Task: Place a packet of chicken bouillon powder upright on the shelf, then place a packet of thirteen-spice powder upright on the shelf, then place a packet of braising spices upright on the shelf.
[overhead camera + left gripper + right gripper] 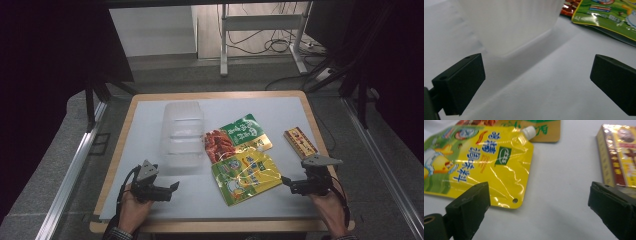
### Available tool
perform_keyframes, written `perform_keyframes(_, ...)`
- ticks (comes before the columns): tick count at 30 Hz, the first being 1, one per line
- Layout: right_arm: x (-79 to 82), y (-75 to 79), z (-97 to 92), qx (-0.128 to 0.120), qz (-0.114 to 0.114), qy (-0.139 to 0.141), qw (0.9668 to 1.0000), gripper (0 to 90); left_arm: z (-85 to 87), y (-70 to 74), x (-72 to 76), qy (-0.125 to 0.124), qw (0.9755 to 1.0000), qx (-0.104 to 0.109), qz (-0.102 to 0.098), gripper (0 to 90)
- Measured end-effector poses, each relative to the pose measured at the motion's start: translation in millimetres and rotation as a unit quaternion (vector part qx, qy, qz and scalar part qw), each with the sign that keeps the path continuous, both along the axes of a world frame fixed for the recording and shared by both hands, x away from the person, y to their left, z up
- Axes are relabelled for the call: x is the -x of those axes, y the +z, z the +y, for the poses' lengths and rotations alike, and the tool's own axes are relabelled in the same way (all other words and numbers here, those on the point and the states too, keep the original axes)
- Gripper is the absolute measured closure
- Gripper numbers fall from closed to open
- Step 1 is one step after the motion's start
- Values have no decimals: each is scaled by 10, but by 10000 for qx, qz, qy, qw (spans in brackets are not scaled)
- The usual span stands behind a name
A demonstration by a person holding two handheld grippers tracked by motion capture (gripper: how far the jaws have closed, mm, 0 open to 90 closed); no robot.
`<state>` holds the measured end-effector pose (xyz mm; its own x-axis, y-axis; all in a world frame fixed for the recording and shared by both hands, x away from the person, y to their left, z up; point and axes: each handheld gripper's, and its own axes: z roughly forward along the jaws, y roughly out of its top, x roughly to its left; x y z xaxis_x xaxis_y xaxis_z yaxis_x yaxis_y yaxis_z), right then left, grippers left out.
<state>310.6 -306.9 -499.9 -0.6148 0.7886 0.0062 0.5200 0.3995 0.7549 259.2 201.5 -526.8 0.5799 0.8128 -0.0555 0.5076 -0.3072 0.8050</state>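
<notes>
Figure: two hand-held grippers facing a table of snack packaging, largest item first.

The table (150, 107) is carrying everything on its pale top. The clear plastic container (182, 132) is standing left of centre, just ahead of the left gripper (172, 189), whose jaws are spreading wide with nothing between them. Being light and translucent, it is likely to skid away or tip if a jaw is nudging its wall rather than straddling it, and its faint edges are making alignment harder to judge.

The yellow spouted pouch (246, 176) is lying flat right of centre, near the right gripper (286, 181), partly overlapping the green-and-gold packet (239, 137) behind it. The right gripper's jaws are also standing wide apart and empty, with the pouch's corner (515, 200) lying just ahead of one jaw. The glossy film is probably slippery; a pinch on that thin corner risks sliding off, or dragging the packet beneath along with it.

The small boxed bar (300, 142) is resting near the table's right edge, and a careless sweep of the right hand could be pushing it off.
</notes>
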Motion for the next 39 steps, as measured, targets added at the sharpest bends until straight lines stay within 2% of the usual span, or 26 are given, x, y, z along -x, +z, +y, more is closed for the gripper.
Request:
perform_keyframes(3, -13, -7, 17, 28, -39, 76, 10000, 9, 3, 14, 18, -25, 9999, 33, -122, 0)
perform_keyframes(6, -6, -4, 25, 51, -59, 102, 9999, 4, 0, 17, 23, -53, 9998, 25, -164, 0)
perform_keyframes(12, -15, -11, 20, 13, -6, 102, 9999, 0, -26, 28, 36, -185, 9993, 31, -317, 0)
perform_keyframes(19, -18, -12, 23, -5, 4, 108, 9999, 0, -56, 10, 11, -192, 9998, 55, -9, 0)
perform_keyframes(25, -14, -5, 21, -55, 0, 102, 9999, 1, -106, 16, 12, -177, 9998, -3, 116, 3)
perform_keyframes(30, -14, 4, 8, -117, -13, 83, 9999, 1, -142, 37, 21, -276, 9995, 21, 119, 9)
perform_keyframes(34, -15, 2, 5, -145, 3, 87, 9999, 1, -169, 75, 45, -341, 9994, 46, 12, 29)
perform_keyframes(39, -14, 8, 5, -180, -32, 94, 9998, 1, -218, 104, 69, -441, 9990, 2, -17, 108)
